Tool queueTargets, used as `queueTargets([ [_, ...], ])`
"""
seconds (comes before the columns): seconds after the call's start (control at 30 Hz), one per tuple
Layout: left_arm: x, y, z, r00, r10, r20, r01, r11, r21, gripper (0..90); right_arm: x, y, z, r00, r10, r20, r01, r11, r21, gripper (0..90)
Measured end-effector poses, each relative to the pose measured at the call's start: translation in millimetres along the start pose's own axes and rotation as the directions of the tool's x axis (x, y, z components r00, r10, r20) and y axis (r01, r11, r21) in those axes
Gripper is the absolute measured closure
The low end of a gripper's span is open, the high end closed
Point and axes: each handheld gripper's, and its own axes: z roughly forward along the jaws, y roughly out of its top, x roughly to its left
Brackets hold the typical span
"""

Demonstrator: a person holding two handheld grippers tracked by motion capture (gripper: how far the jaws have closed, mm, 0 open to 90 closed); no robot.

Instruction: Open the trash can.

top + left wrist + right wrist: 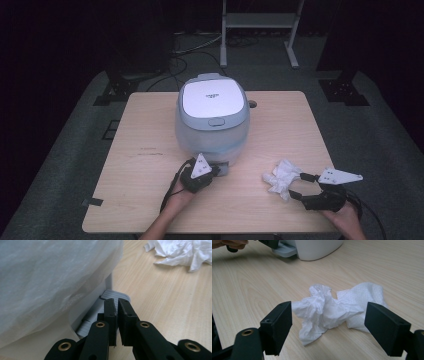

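The rice cooker [212,117] carries a small dark mark on its white lid, too small to read; no other writing shows.

The cooker stands on the far middle of the worktop [145,170], a little way in from the far edge. Bare wood lies open on both sides of it, widest to the left and along the near edge. A small dark tab sits at the near left corner of the worktop, and faint scuffs mark the wood left of the cooker. Beyond the far edge are dark floor, cables and a metal frame.

The left claw [216,171] is at the foot of the cooker's front, its tips right at a grey ribbed tray [113,295] that juts from the cooker's base. In the left gripper view the jaws stand nearly together with only a thin slit between them and nothing in it; whether the tips touch the tray cannot be told. A cloudy plastic wrap [45,280] covers the cooker's body above them.

The crumpled white tissue [281,177] lies on the near right of the worktop, well apart from the cooker. The right claw [298,185] is spread wide, one jaw on each side of the tissue's near part; the right gripper view [328,326] shows gaps between the pads and the paper, so it is not gripped.
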Motion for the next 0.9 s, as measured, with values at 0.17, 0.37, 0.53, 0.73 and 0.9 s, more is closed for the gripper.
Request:
queueTargets([
  [0.17, 1.3, 0.3, 2.7, 1.0, 0.002, -0.009, -0.002, 1.0, 0.001, 85.7, 0.1, -0.4, 0.9, 1.0, 0.004, -0.003, -0.004, 1.0, 0.003, 21.1],
  [0.37, 0.8, -0.3, 6.3, 0.9994, -0.007, -0.034, 0.007, 1.0, -0.005, 86.2, 0.9, -0.3, 2.7, 1.0, 0.003, -0.003, -0.003, 1.0, 0.008, 21.1],
  [0.53, -3.6, -0.7, 7.2, 0.998, 0.024, -0.059, -0.024, 0.9997, 0.001, 86.1, 1.3, 0.2, 4.2, 1.0, 0.001, -0.003, -0.001, 1.0, 0.016, 21.1],
  [0.73, -1.6, -4.0, 7.4, 0.9987, 0.008, -0.051, -0.008, 0.9999, -0.012, 85.3, 5.2, 2.0, 8.1, 0.9999, -0.011, -0.007, 0.011, 1.0, 0.025, 21.1],
  [0.9, 0.5, -4.2, 8.1, 0.999, -0.007, -0.043, 0.007, 1.0, -0.006, 85.4, 8.8, 3.9, 11.0, 0.9997, -0.018, -0.015, 0.018, 0.999, 0.028, 21.1],
])
